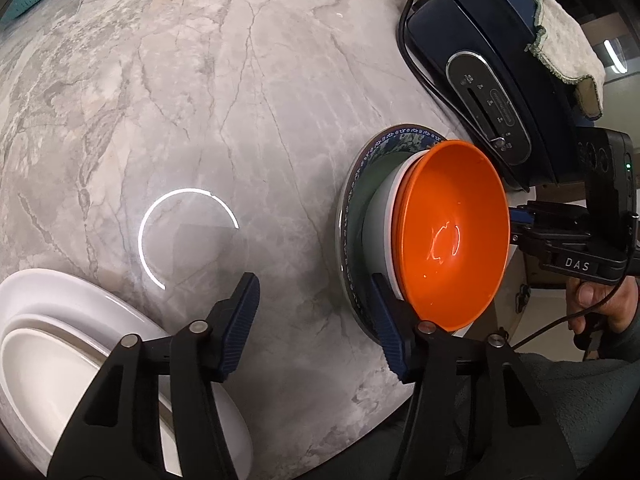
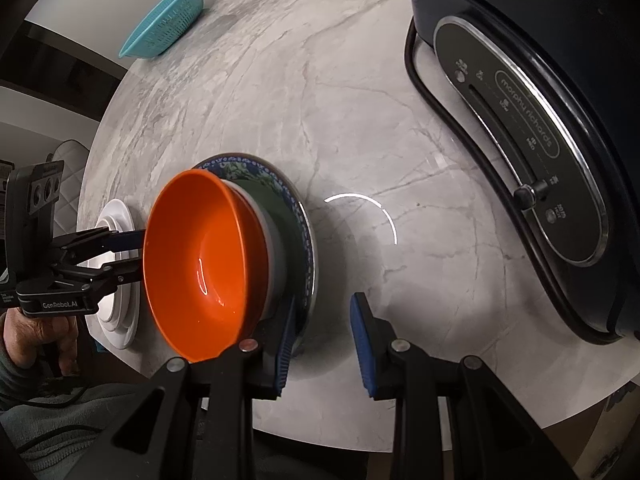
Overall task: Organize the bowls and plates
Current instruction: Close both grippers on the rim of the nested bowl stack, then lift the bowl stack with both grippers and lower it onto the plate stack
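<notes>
A: Broadly, what is laid out, from the biggest thing down?

B: A round grey-veined marble table (image 2: pixel 280 80) is seen under everything. On its right side a dark navy electric cooker with an oval control panel (image 2: pixel 532 148) is set, its black cord looped along the base. Far back, a teal perforated plastic colander (image 2: pixel 164 28) is placed near the table's edge.

A: And the dishes?

B: A blue-patterned ceramic plate (image 1: pixel 394 140) is found near the cooker, and on it a glossy orange plastic bowl (image 1: pixel 452 232) is nested in a pale grey-white bowl (image 1: pixel 380 224). Well apart, at the left edge, a stack of white oval plates (image 1: pixel 52 320) is kept.

A: How are the tools held?

B: The left gripper (image 1: pixel 316 324) is held with its blue-padded fingers spread wide, nothing between them. The right gripper (image 2: pixel 324 340) is likewise parted; one pad is seen at the patterned plate's rim, though contact cannot be judged from this angle.
</notes>
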Demonstrator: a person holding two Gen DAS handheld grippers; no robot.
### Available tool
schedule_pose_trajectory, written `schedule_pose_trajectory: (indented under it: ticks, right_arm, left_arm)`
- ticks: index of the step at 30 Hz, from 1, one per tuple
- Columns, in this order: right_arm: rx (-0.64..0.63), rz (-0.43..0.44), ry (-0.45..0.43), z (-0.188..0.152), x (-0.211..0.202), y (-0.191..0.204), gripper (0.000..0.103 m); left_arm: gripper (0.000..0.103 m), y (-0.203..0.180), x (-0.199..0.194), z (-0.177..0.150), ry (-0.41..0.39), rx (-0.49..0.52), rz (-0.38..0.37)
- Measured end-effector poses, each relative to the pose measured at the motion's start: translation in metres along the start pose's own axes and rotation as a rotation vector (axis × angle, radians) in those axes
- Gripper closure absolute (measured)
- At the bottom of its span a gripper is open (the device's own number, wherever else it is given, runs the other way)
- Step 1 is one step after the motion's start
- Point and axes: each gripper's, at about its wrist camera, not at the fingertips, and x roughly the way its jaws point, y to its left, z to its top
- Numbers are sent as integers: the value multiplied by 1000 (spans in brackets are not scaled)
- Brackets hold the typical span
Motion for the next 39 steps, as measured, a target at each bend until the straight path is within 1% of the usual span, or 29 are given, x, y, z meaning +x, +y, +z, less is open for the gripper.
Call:
schedule_pose_trajectory:
  ticks: [3,5,6,7,9,13,15,19,28,34,39]
  right_arm:
    - [1,17,6,1,4,-1,71]
    - [-4,19,11,1,6,-1,72]
    - [-5,22,11,0,7,0,74]
    - [-3,31,10,0,7,-1,78]
    - [-1,46,10,0,7,-2,80]
    - [-10,63,10,1,7,0,89]
    - [-12,65,7,1,7,0,90]
    - [-14,75,8,2,7,-1,91]
    - [-24,88,19,6,8,-5,91]
    - [-60,96,22,12,2,-4,91]
    - [-101,111,19,21,-12,7,91]
  left_arm:
    - [68,-5,6,3,12,15,-2]
    - [71,-8,9,4,12,23,4]
    - [73,-9,9,5,13,22,1]
    - [74,-10,10,5,12,23,-1]
    - [79,-12,10,6,12,24,-6]
    - [84,-16,11,8,12,15,-13]
    - [93,-19,11,8,11,16,-19]
    - [93,-28,14,9,5,18,2]
    - [94,-36,12,8,-25,-12,31]
    - [94,-38,-2,4,-54,-56,37]
    - [94,-39,-36,-1,-103,-100,38]
